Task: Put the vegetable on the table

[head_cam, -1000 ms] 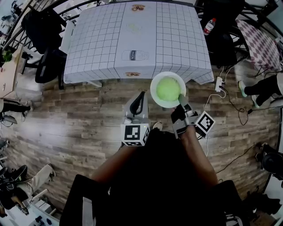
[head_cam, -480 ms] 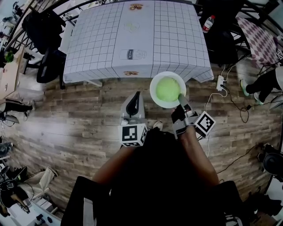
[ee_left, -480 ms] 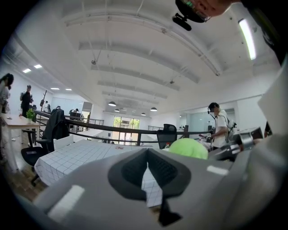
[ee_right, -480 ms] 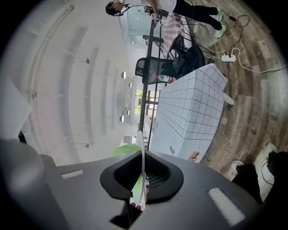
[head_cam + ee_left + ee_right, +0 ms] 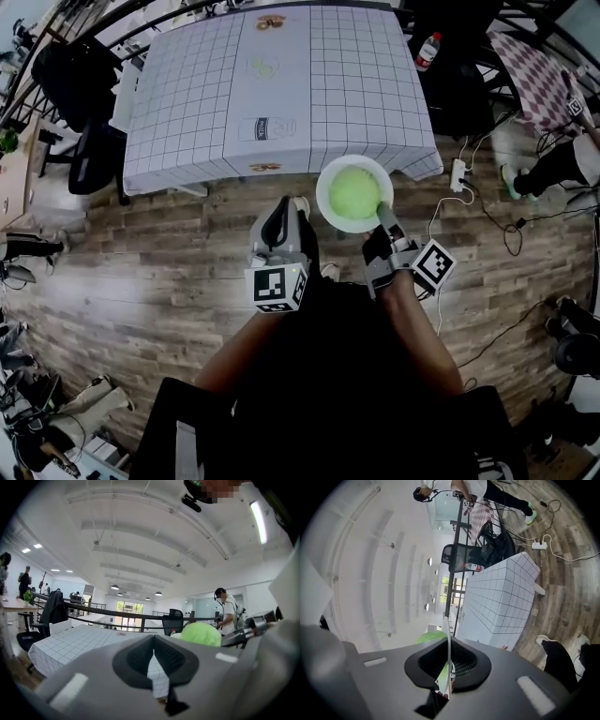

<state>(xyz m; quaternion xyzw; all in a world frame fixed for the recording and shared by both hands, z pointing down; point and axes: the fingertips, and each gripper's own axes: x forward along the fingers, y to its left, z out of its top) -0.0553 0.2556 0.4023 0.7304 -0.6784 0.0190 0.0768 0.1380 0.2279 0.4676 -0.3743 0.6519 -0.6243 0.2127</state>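
Note:
A round green vegetable point(image 5: 354, 190) lies on a white plate point(image 5: 327, 202), carried above the wooden floor just short of the table's near edge. My right gripper point(image 5: 384, 214) is shut on the plate's near-right rim. In the right gripper view the plate point(image 5: 449, 634) stands edge-on between the pads of the right gripper point(image 5: 448, 667), and the vegetable point(image 5: 431, 636) bulges to its left. My left gripper point(image 5: 279, 216) hangs to the left of the plate, shut and holding nothing. In the left gripper view the vegetable point(image 5: 201, 633) shows to the right of the left gripper point(image 5: 153, 660).
The table point(image 5: 187, 103), under a white gridded cloth with small printed pictures, stands straight ahead. A black chair point(image 5: 75, 84) is at its left. At its right are a dark chair with a bottle point(image 5: 427, 49), a power strip point(image 5: 458, 174) with cables, and a person's legs point(image 5: 548, 164).
The table has slid a little to the left in the head view, and my left gripper has shifted slightly left. A shoe now shows beside it. The plate stays gripped by the right gripper.

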